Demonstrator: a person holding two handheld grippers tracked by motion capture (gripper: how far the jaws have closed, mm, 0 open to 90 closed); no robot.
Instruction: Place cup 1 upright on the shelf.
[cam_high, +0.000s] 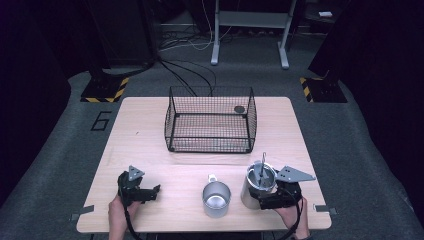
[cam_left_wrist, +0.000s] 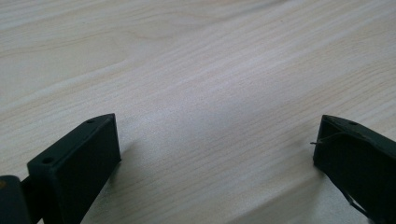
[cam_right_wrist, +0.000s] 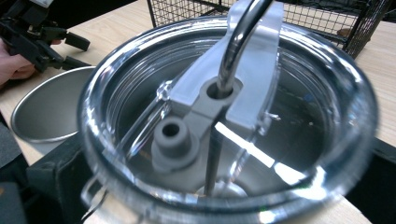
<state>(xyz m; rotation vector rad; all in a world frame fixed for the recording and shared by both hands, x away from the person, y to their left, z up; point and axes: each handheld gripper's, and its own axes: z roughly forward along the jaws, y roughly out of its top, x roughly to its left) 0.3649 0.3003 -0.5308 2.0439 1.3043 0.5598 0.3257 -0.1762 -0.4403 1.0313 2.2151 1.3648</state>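
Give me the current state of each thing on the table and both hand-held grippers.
Tumbler: upright, clear lid on, metal straw through it.
Steel mug: upright, open, looks empty.
Wire basket: upright, open top.
Left hand-held gripper: open, over bare table.
Right hand-held gripper: shut on tumbler.

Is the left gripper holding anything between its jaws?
No: in the left gripper view the left gripper stands open, with bare wooden table between its jaws.
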